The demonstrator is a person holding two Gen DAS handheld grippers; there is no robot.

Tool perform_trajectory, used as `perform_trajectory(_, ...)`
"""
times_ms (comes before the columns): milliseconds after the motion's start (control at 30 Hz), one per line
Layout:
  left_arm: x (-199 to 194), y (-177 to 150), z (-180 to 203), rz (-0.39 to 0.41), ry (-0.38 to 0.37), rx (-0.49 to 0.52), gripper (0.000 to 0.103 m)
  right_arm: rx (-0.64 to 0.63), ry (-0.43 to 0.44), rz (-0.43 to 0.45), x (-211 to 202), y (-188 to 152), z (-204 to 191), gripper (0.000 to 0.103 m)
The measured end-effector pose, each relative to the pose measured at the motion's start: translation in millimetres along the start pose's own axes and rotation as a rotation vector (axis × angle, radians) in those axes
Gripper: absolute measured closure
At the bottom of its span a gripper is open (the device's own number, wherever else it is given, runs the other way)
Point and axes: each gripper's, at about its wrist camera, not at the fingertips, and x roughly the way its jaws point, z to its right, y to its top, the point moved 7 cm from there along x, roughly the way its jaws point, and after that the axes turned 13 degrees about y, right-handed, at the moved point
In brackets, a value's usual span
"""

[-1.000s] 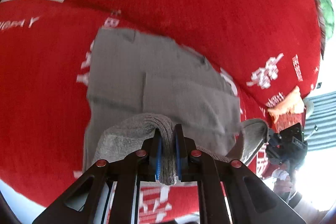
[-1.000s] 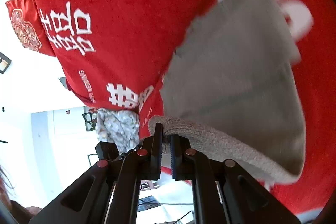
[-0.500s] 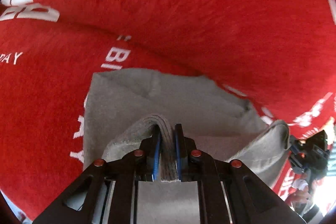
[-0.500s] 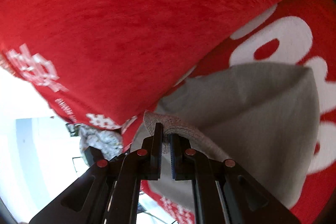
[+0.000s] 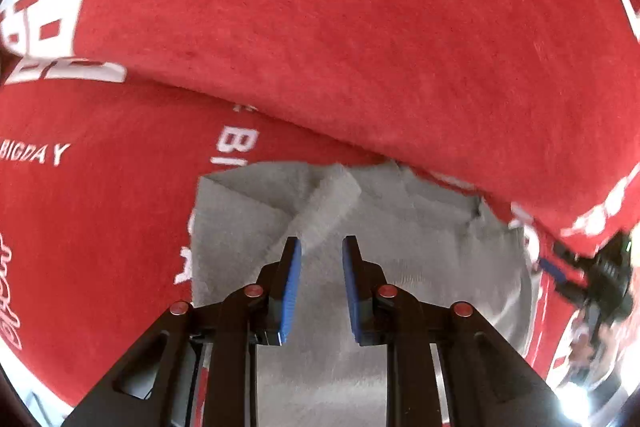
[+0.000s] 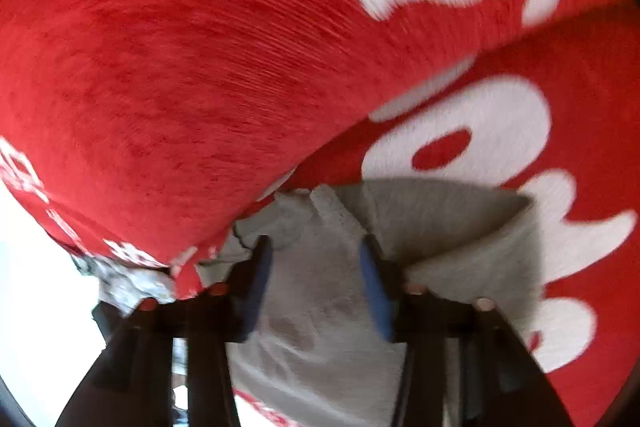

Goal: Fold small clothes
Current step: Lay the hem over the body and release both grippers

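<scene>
A small grey knit garment (image 5: 400, 267) lies folded on a red blanket (image 5: 100, 227) with white lettering. My left gripper (image 5: 321, 243) hovers over it, its jaws opening. The garment's ribbed hem (image 5: 330, 205) lies loose just past the blue pads (image 5: 290, 279), which press on nothing. In the right wrist view my right gripper (image 6: 316, 247) is blurred, and its jaws are opening wide. The ribbed hem (image 6: 332, 211) and grey garment (image 6: 320, 327) lie under the gap, free of the pads. The right gripper (image 5: 600, 279) also shows at the left wrist view's right edge.
A raised red fold of the blanket (image 5: 360, 47) rises right behind the garment's far edge. A crumpled grey-and-white patterned cloth (image 6: 128, 283) lies beyond the blanket's edge on the left of the right wrist view.
Both grippers carried the ribbed hem forward over the garment to the red fold, then let go of it. Both pairs of jaws have opened, the right one widely.
</scene>
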Motion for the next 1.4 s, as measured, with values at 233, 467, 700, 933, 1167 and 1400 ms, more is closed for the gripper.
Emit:
perform_trajectory(233, 48, -18, 35, -0.093, 0.038, 0.095, 0.080, -0.100, -0.174, -0.138, 35, -14, 21, 0.094)
perform_trajectory(467, 65, -6, 34, -0.030, 0.149, 0.101, 0.080, -0.292, -0.256, -0.060, 31, -2, -7, 0.096)
perform_trajectory(700, 61, 4, 16, 0.011, 0.280, 0.077, 0.080, -0.185, -0.399, -0.020, 17, 9, 29, 0.096)
perform_trajectory(933, 28, -13, 10, 0.011, 0.206, 0.093, 0.080, -0.221, -0.278, -0.058, -16, -40, 1, 0.095)
perform_trajectory(1167, 50, -60, -11, -0.070, 0.292, 0.067, 0.080, -0.230, -0.311, -0.170, 17, -96, 16, 0.095)
perform_trajectory(1400, 42, -71, -19, -0.036, 0.277, 0.067, 0.080, -0.188, -0.278, -0.123, 7, -99, 23, 0.096)
